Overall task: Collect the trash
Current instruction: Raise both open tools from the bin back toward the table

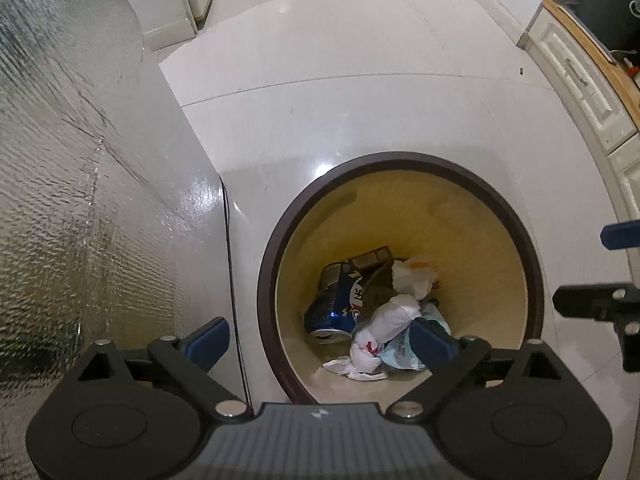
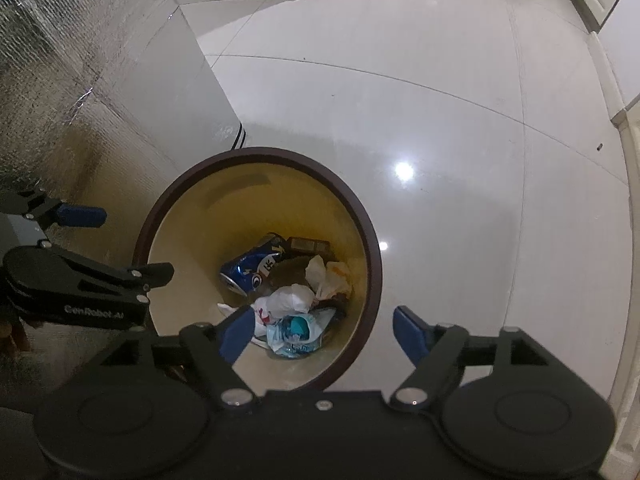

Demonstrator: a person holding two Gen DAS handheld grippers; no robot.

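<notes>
Both tools, left (image 1: pixel 320 344) and right (image 2: pixel 324 330), hang spread and empty above the bin (image 1: pixel 532 240) holding a can (image 1: pixel 336 304) and wrappers (image 1: pixel 394 316).

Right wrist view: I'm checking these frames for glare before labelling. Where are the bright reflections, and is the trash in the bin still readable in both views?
Right wrist view: two glare spots on the floor right of the bin; the blue can reads clearly. Left wrist view: a softer sheen at the bin's far rim and on the textured foil panel; the can is sharp, and fisheye bending curves the tile seams.
</notes>
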